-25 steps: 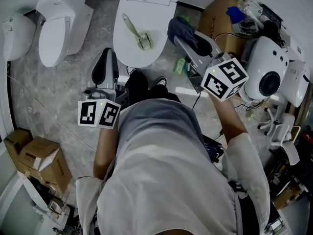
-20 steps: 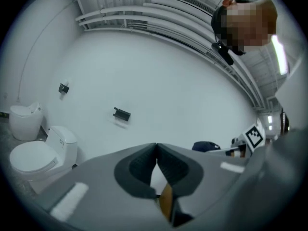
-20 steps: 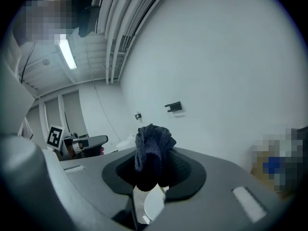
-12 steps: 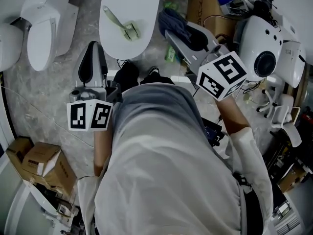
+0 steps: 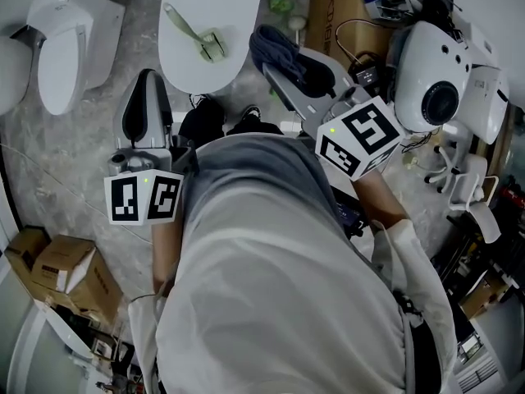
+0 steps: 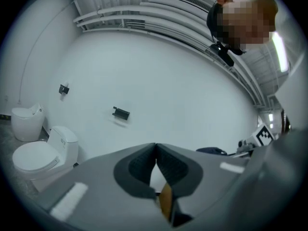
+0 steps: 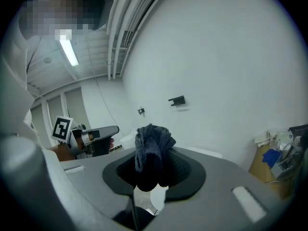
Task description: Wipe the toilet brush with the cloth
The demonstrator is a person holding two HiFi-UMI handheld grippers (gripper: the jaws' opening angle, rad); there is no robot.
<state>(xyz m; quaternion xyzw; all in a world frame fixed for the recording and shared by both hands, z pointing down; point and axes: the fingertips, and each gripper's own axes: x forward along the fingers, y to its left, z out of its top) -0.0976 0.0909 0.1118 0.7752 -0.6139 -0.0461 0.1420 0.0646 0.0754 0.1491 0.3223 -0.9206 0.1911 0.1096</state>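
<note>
A pale green toilet brush (image 5: 195, 36) lies on the closed white toilet lid (image 5: 205, 72) at the top of the head view. My right gripper (image 5: 283, 61) hovers just right of the lid, shut on a bunched dark blue cloth (image 5: 269, 43); the cloth (image 7: 151, 148) sticks up between the jaws of my right gripper (image 7: 153, 170). My left gripper (image 5: 148, 76) hangs below and left of the lid, apart from the brush. In the left gripper view, the left gripper (image 6: 155, 147) points at a bare wall, its pads pressed together with nothing between them.
A second white toilet (image 5: 61, 43) stands at the left, seen too as a toilet (image 6: 45, 153) in the left gripper view. Cardboard boxes (image 5: 61, 269) sit at the lower left. A white machine (image 5: 435, 97), cables and a brown box (image 5: 328, 15) crowd the right.
The head view has shifted, so the toilet lid and brush now sit higher in frame. Both grippers drifted left and up in frame; the right still holds the cloth.
</note>
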